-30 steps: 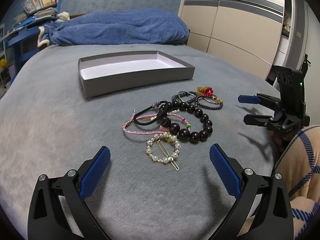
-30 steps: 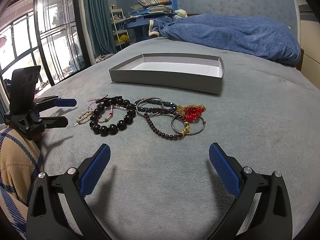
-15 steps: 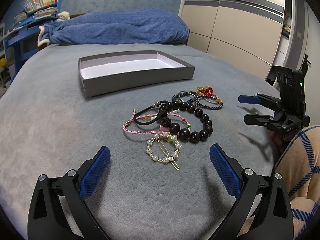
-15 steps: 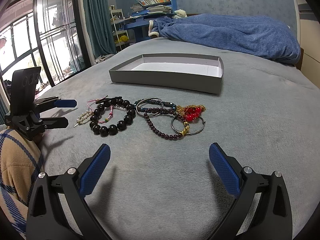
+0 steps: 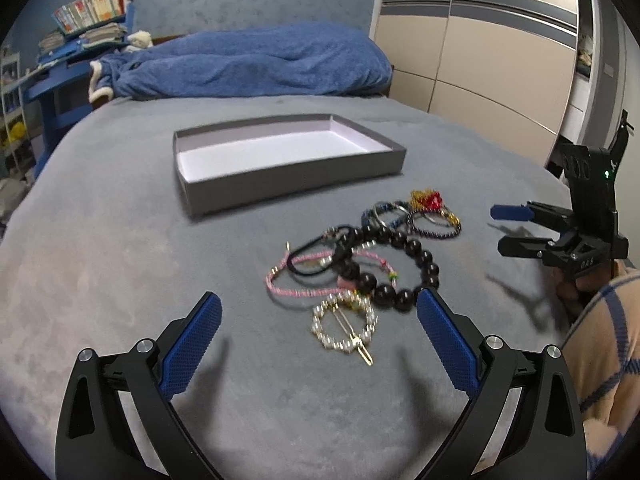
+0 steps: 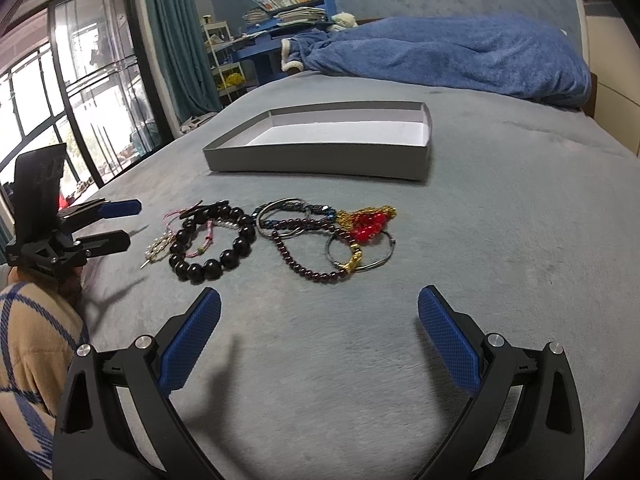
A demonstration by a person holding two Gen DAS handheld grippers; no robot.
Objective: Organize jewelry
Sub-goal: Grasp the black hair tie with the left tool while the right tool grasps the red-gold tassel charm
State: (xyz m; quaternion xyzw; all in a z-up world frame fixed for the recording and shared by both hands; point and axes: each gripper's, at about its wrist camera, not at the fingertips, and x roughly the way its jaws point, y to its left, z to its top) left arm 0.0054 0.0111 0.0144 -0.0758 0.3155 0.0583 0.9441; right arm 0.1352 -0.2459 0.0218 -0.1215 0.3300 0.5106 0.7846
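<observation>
A pile of jewelry lies on the grey bed cover in front of a shallow grey box (image 5: 280, 184) (image 6: 316, 164) with a bare white floor. Nearest my left gripper (image 5: 318, 297) is a pearl ring hair clip (image 5: 344, 326) (image 6: 158, 246), just ahead of its wide-open fingers. Behind the clip are a pink braided bracelet (image 5: 296, 290) and a black bead bracelet (image 5: 424, 258) (image 6: 212, 268). My right gripper (image 6: 319, 293) (image 5: 520, 228) hangs open, short of a dark red bead bracelet (image 6: 304, 265), a metal bangle (image 6: 380, 263) and a red bead charm (image 6: 368, 225) (image 5: 432, 201). Nothing is held.
A rumpled blue blanket (image 5: 256, 66) lies at the head of the bed. A wardrobe (image 5: 480, 52) stands to the right, a blue desk with books (image 6: 288, 20) and tall windows (image 6: 60, 100) to the left. A plaid sleeve (image 5: 600, 340) is behind each gripper.
My left gripper has edged forward, so the pearl clip sits lower and closer between its fingers. The right view has shifted only slightly. Both grippers stay open and the jewelry has not moved.
</observation>
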